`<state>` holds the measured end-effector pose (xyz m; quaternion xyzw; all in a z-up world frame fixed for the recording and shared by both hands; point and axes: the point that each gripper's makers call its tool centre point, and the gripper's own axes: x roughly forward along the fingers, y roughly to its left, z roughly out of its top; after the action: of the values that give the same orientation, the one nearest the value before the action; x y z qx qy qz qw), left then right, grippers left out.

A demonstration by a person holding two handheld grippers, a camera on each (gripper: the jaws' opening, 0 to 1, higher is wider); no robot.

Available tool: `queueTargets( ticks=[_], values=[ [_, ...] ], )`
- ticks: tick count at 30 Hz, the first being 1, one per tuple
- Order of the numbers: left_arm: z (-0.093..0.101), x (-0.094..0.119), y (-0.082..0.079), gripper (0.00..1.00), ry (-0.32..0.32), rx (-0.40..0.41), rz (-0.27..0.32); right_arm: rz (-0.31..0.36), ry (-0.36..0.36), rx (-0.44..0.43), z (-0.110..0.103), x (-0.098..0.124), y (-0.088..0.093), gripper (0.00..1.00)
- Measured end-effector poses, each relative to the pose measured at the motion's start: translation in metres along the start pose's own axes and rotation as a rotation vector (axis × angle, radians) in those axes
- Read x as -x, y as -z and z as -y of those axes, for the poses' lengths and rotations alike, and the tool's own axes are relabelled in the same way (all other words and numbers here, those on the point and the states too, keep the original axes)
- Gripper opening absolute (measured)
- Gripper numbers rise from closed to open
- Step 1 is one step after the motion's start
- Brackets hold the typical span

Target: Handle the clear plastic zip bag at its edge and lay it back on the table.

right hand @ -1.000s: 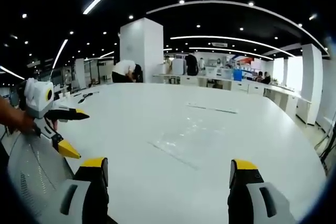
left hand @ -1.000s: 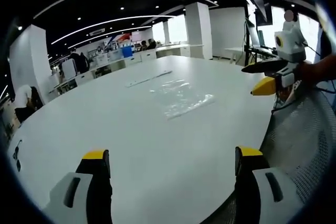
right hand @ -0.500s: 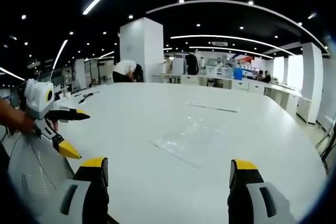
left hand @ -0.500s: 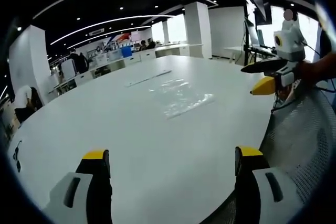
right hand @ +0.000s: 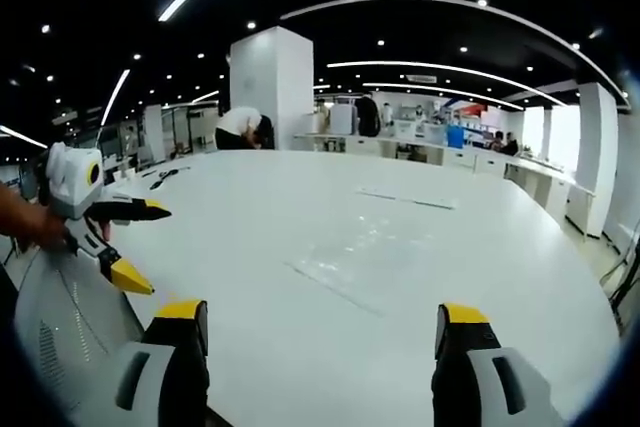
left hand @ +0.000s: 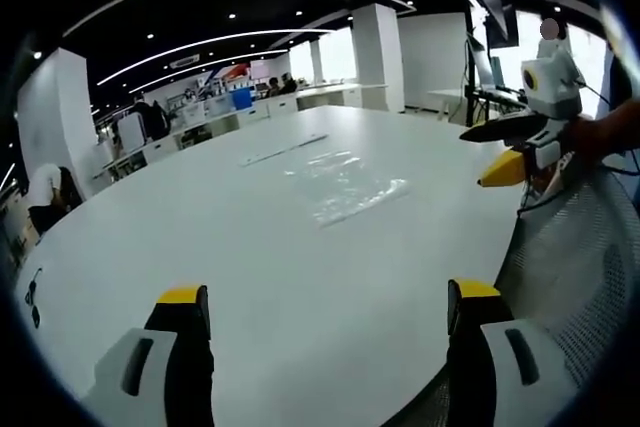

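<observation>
Bag [left hand: 345, 187] flat on the white table [left hand: 250, 277], out toward the middle, well apart from both grippers; barely visible in the right gripper view as a glossy patch [right hand: 375, 257]. Long axis hard to judge; nearest edge apparently running slantwise across both views. A thin strip [left hand: 283, 149] beyond, farther out on the table.

Left gripper [left hand: 325, 312] at the near table edge, jaws wide apart, empty, bag ahead and slightly right. Right gripper [right hand: 320, 332] likewise spread and empty, bag almost straight ahead. Seen from the left gripper view, right gripper [left hand: 505, 147] hanging beside the bag's right end, over the table rim by a mesh chair [left hand: 570, 267]. Left gripper [right hand: 125, 242] at far left in the right gripper view.

Probably the right one nearer, and best placed to pinch the near edge; grasp not yet begun.
</observation>
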<state>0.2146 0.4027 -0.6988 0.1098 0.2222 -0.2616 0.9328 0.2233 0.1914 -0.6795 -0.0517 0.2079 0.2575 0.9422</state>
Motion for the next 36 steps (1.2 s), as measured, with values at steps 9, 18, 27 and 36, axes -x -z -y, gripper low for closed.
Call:
queueTargets(
  ticks=[9,18,27,36],
  values=[
    [0.002,0.0,0.001,0.97,0.011,0.002,-0.01,-0.012,0.005,0.025,0.0,0.001,0.001,0.93],
    [0.0,0.0,0.003,0.98,0.011,0.011,-0.022,-0.024,-0.018,0.049,-0.004,0.0,0.0,0.93],
    [-0.001,0.001,-0.007,0.97,0.018,0.01,-0.012,-0.036,-0.039,0.054,-0.004,-0.001,-0.001,0.93],
    [0.0,0.003,-0.015,0.98,0.031,0.007,0.002,-0.065,-0.083,0.071,-0.003,-0.009,-0.005,0.91]
  ],
)
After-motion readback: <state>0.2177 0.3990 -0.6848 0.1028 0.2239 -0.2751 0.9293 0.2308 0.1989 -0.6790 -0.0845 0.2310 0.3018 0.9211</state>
